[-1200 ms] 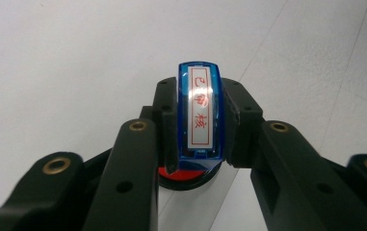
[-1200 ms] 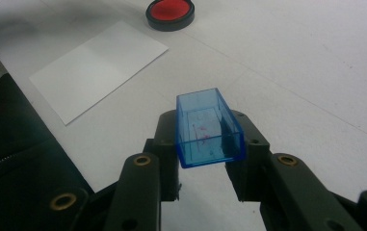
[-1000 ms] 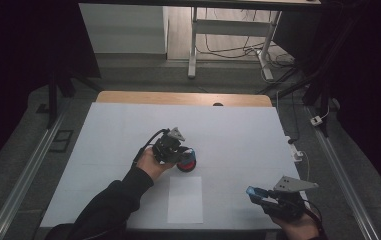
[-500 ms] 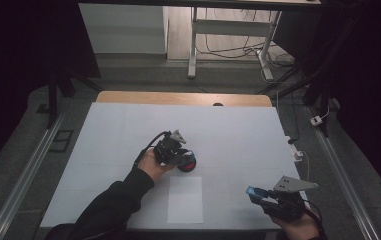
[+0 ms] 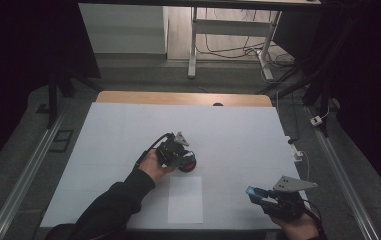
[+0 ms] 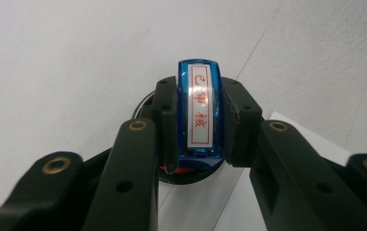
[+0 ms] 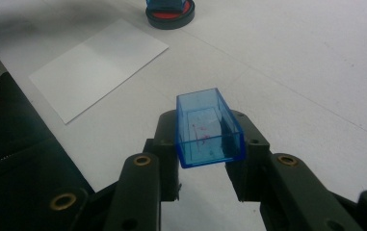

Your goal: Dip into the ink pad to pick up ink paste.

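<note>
My left gripper (image 5: 184, 158) is shut on a blue stamp (image 6: 199, 110) that bears a white label with red characters. The stamp stands upright on a round ink pad (image 5: 190, 165), black-rimmed with a red face (image 6: 186, 174), near the middle of the table. Just in front of the pad lies a white sheet of paper (image 5: 185, 200). At the near right, my right gripper (image 5: 256, 194) is shut on the stamp's clear blue cap (image 7: 209, 130), held above the table with its open side up. In the right gripper view, the paper (image 7: 99, 62) and the ink pad (image 7: 170, 18) lie farther off.
The white table cover (image 5: 128, 130) ends at a wooden strip (image 5: 178, 98) on the far side. Metal rails run along both sides. A cable and a small plug (image 5: 298, 152) lie at the right edge. A dark sleeve (image 7: 7, 144) lies near the front edge.
The left gripper with the stamp has edged slightly right over the ink pad. The right gripper with the cap has kept still.
</note>
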Available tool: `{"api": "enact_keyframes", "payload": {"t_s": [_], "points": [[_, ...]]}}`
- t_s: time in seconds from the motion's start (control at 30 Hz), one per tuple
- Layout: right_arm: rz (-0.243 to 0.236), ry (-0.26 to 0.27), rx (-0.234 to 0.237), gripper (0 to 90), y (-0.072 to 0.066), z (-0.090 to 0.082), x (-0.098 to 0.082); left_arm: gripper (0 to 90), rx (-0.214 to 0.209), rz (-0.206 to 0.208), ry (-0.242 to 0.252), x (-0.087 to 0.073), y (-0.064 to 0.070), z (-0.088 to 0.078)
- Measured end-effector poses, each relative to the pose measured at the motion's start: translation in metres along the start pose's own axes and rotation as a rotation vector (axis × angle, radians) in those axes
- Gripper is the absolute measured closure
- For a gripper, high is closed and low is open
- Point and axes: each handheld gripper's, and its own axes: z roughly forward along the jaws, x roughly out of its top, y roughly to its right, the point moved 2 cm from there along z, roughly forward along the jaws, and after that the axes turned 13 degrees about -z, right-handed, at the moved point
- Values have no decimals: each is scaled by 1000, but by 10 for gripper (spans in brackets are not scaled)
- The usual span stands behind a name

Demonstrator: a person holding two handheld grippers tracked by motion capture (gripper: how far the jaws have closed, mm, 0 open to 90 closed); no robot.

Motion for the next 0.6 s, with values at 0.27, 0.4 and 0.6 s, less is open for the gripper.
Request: {"api": "enact_keyframes", "payload": {"t_s": [0.27, 0.4, 0.6], "points": [[1, 0, 1, 683, 0, 0, 0, 708, 33, 22, -6, 1, 6, 1], [1, -1, 2, 683, 0, 0, 0, 708, -1, -13, 0, 0, 0, 0], [1, -4, 2, 683, 0, 0, 0, 707, -69, -81, 10, -2, -11, 1]]}}
